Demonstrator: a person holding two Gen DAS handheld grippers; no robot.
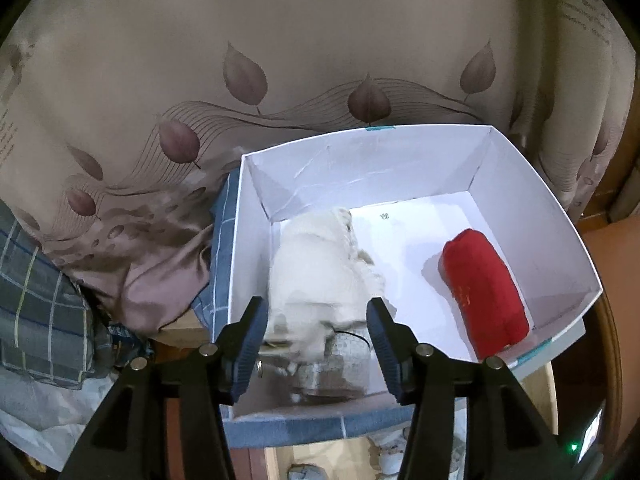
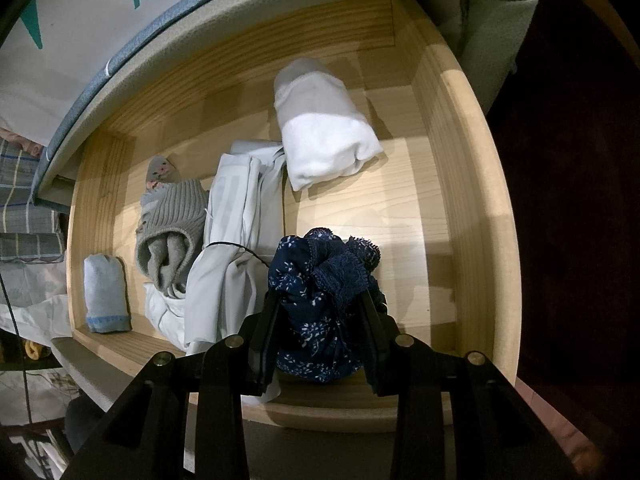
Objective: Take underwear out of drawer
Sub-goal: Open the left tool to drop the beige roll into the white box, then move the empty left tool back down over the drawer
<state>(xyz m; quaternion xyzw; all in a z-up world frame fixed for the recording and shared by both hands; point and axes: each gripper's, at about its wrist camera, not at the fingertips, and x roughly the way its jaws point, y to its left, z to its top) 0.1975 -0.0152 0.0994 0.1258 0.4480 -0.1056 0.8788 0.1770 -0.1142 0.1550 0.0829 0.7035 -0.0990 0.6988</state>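
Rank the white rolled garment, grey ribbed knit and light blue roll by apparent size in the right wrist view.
1. white rolled garment
2. grey ribbed knit
3. light blue roll, smallest, though fisheye distortion near the edge may shrink it.

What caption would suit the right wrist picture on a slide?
Right gripper clamped on navy floral lace underwear above an open wooden drawer of folded clothes.

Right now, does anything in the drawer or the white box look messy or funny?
Yes. In the wooden drawer, the pale grey-white garment sprawls unfolded among rolled pieces, a thin black cord lying across it. In the white box, the cream lacy piece is a rumpled heap, while the red roll stays neat.
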